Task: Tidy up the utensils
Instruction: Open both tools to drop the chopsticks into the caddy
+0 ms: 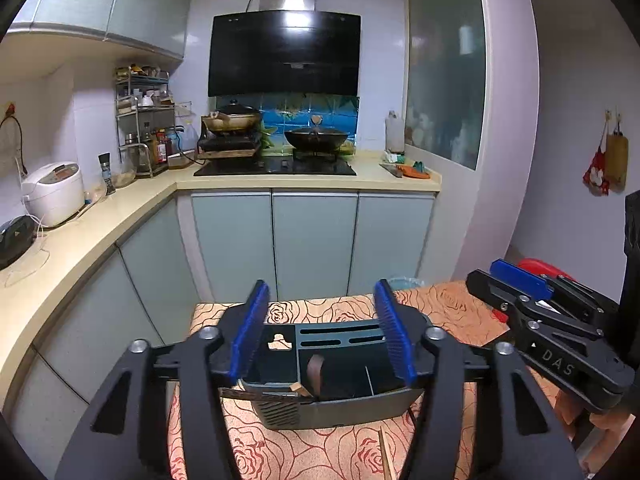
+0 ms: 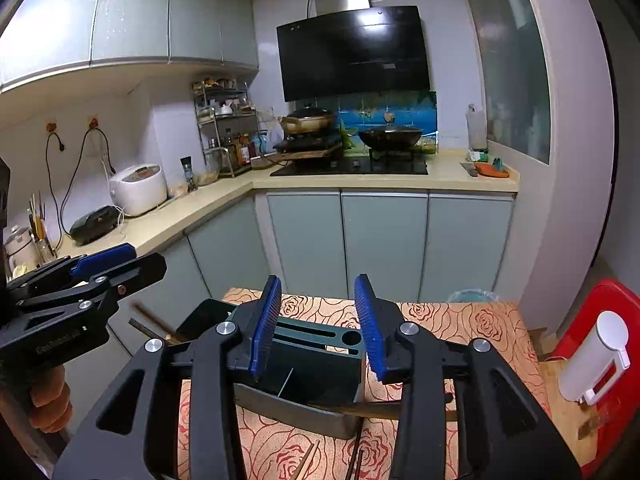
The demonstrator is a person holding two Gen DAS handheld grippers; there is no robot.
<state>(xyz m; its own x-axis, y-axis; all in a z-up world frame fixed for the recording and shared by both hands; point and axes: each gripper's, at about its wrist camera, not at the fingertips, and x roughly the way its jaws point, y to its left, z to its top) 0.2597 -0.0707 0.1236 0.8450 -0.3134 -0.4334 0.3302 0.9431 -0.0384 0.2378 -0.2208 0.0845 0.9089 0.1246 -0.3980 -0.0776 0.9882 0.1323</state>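
A grey-green utensil holder [image 1: 340,404] [image 2: 304,376] with slots and open compartments stands on the rose-patterned tablecloth [image 1: 304,452]. A brown handle [image 1: 316,374] sticks up inside it, and a dark wooden piece [image 1: 256,394] juts from its left front corner. My left gripper [image 1: 322,336] hangs open just above the holder, nothing between its blue pads. My right gripper [image 2: 318,332] is open too, over the holder's right side. A long wooden utensil [image 2: 360,410] lies across the holder's front. Loose chopsticks [image 2: 308,460] rest on the cloth; more chopsticks [image 2: 150,322] jut past the holder's left.
Each gripper shows in the other's view: the right gripper [image 1: 486,274], the left gripper [image 2: 134,260] with a hand [image 2: 48,400] below it. A white dispenser [image 2: 596,360] stands on a red stool at right. The L-shaped counter [image 1: 100,216] and cabinets run behind the table.
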